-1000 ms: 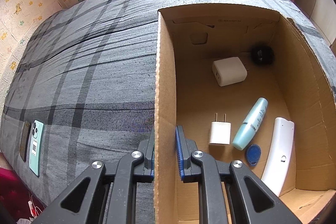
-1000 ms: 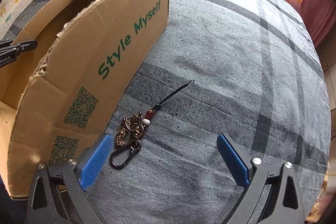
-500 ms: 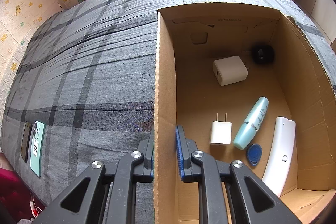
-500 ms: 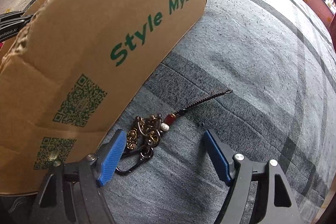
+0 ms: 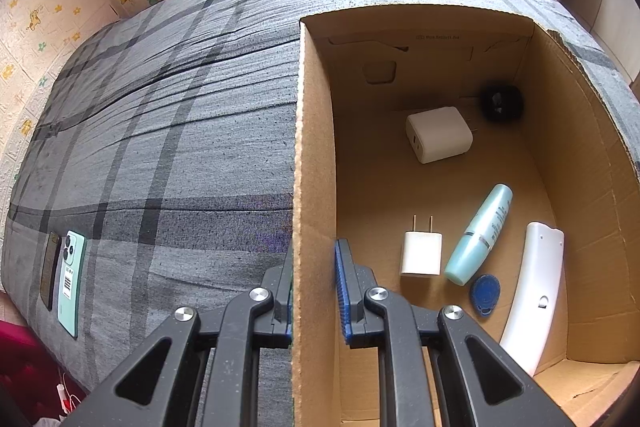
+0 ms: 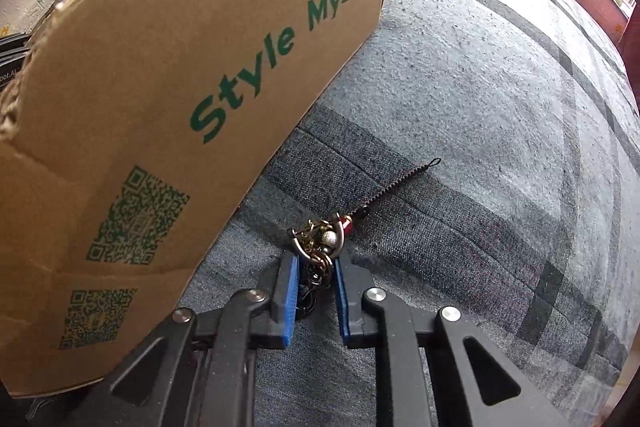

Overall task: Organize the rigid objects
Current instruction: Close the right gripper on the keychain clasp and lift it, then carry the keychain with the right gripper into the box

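**Between the right pads: keychain pinched, still on the bed**

Right gripper (image 6: 316,269): jaws drawn in tight w/ the keychain (image 6: 320,243) bunched between the blue pads. Grip sits on the gold charm cluster and ring; the dark carabiner end is mostly hidden behind the pads. Braided cord (image 6: 400,183) trails out ahead, flat on the bedsheet (image 6: 460,87). Keychain lies just beside the outer wall of the box (image 6: 200,67), on the sheet, not yet lifted.

Handling, as judged: light, but loose and jointed, so links will shift and swing once raised. Metal is hard and prob. slick against the pads; a bite on the ring or the dense cluster looks safer than on a single charm or the cord. Cord is limp and will dangle, could catch the box rim on the way over. Not fragile, though the small beads might slip free of a shallow pinch.

Left gripper (image 5: 314,285): clamped on the near box wall, one pad each side, steadying it.

Inside the box: charger (image 5: 439,134), plug (image 5: 421,254), teal tube (image 5: 478,235), blue fob (image 5: 485,294), white remote (image 5: 534,291). Floor space near the plug looks free for the drop.
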